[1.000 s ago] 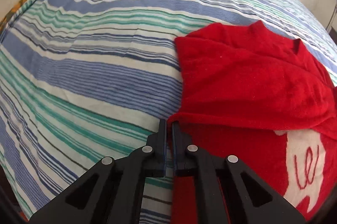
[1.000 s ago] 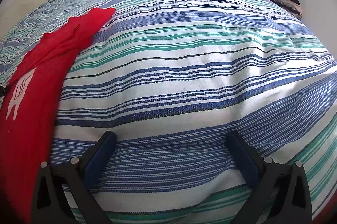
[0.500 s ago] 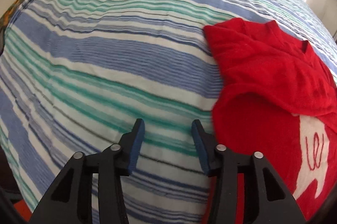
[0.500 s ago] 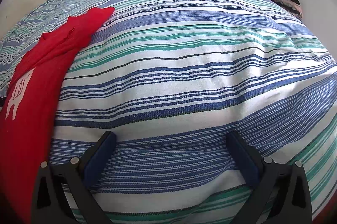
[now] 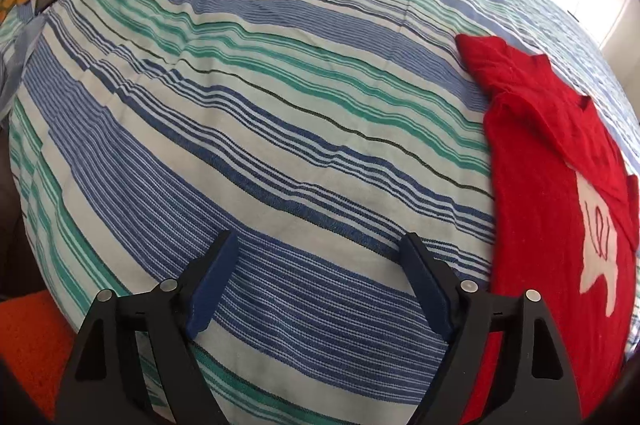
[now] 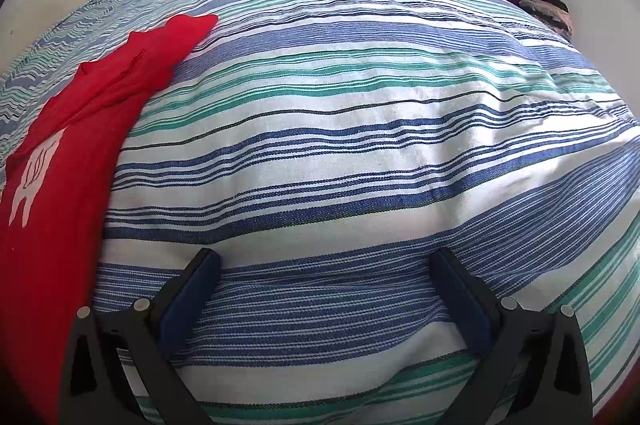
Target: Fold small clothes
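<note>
Two hand-held grippers, left opening, right wide, both empty over ribbed striped bedspread.

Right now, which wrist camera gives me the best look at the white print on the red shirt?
The left wrist view: the white print on the red shirt sits larger there, red line marks visible. The right wrist view shows it smaller and stretched at the left edge.

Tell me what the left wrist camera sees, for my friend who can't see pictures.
The left gripper hangs over a blue, green and white striped bedspread, its jaws opening with nothing between them. A red shirt with a white design lies partly folded on the bedspread at the right edge of the view.
</note>
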Demonstrator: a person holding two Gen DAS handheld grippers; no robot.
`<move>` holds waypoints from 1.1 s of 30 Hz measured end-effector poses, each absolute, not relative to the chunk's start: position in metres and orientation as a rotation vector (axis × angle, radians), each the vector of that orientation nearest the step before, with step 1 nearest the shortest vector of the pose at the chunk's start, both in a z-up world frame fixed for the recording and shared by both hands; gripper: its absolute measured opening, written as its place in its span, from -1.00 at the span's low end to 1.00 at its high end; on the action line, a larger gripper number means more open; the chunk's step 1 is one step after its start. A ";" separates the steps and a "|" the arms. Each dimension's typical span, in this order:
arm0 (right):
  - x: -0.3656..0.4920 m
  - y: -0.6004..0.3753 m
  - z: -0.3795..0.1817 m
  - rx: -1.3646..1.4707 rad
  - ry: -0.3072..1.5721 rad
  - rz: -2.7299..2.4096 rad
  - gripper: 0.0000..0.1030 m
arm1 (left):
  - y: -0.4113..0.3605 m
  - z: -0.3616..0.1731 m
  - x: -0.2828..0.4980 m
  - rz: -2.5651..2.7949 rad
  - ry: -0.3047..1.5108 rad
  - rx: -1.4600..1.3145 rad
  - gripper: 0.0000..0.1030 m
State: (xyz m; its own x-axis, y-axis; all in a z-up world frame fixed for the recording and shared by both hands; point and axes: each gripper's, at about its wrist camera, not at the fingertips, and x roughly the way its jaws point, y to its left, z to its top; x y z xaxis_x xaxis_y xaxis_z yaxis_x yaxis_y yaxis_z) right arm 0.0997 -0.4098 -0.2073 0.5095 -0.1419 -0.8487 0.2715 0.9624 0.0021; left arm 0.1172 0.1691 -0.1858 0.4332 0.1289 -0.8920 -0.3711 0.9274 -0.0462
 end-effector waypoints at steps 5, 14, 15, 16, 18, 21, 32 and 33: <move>0.098 -0.409 -0.208 0.136 0.998 -0.252 1.00 | 0.162 -0.198 0.125 0.311 1.111 -0.219 0.98; 0.096 -0.407 -0.209 0.131 0.988 -0.254 1.00 | 0.160 -0.202 0.128 0.310 1.119 -0.214 0.99; 0.095 -0.407 -0.209 0.131 0.988 -0.254 1.00 | 0.159 -0.202 0.128 0.310 1.120 -0.211 0.99; 0.095 -0.407 -0.209 0.131 0.988 -0.254 1.00 | 0.159 -0.203 0.128 0.310 1.120 -0.209 0.99; 0.095 -0.407 -0.209 0.132 0.988 -0.254 1.00 | 0.158 -0.203 0.129 0.312 1.123 -0.205 0.99; 0.095 -0.407 -0.209 0.131 0.988 -0.254 1.00 | 0.157 -0.203 0.129 0.313 1.128 -0.198 0.99; 0.096 -0.407 -0.209 0.130 0.986 -0.252 1.00 | 0.154 -0.205 0.132 0.318 1.137 -0.176 0.99; 0.096 -0.407 -0.209 0.130 0.986 -0.253 1.00 | 0.153 -0.205 0.133 0.319 1.138 -0.174 0.99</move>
